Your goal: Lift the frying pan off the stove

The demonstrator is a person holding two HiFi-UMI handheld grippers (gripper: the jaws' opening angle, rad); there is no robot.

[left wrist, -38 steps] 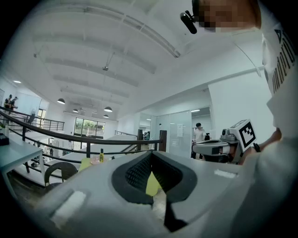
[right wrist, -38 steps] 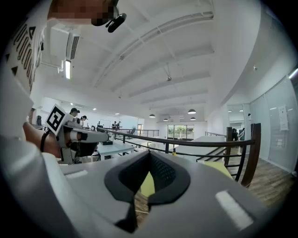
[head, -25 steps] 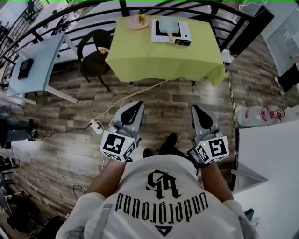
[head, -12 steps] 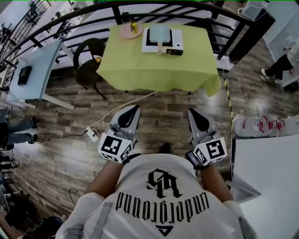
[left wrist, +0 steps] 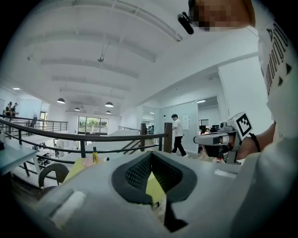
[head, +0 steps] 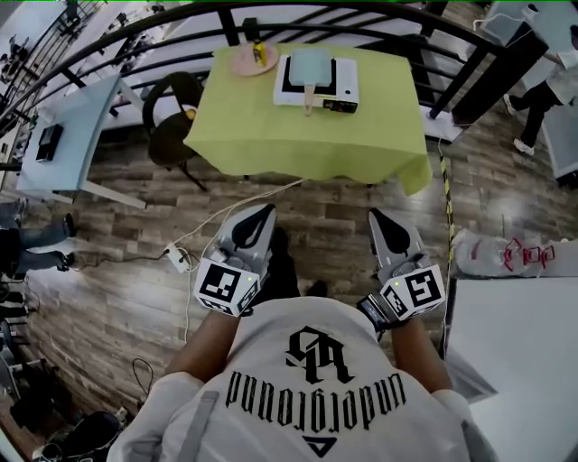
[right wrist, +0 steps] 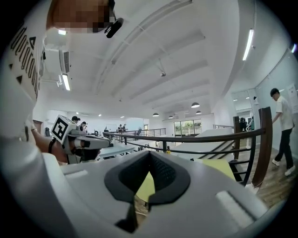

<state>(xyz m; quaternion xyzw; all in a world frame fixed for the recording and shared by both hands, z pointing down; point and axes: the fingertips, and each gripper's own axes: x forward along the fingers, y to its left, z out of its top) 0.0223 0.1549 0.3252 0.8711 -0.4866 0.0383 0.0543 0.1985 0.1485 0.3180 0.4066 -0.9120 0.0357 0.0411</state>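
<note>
The pale frying pan (head: 310,65) sits on a white stove (head: 348,79) on a table with a yellow-green cloth (head: 307,135), its handle pointing toward the near edge. Both grippers are held close to the person's chest, over the wooden floor and well short of the table. My left gripper (head: 265,210) is shut and holds nothing; its dark pads (left wrist: 135,174) meet at the tip. My right gripper (head: 376,215) is also shut and empty. In the left gripper view the right gripper (left wrist: 223,138) shows beside me, and the cloth (left wrist: 152,188) shows behind the closed jaws.
A pink plate with a yellow bottle (head: 253,59) stands left of the stove. A black chair (head: 176,108) and a grey desk (head: 68,126) are left of the table, with a black railing (head: 361,11) behind. A power strip (head: 176,260) lies on the floor. A white counter (head: 515,352) is at the right.
The person has stepped toward the table; a dark shoe has come forward under the left gripper. Both grippers stay shut and side by side.
</note>
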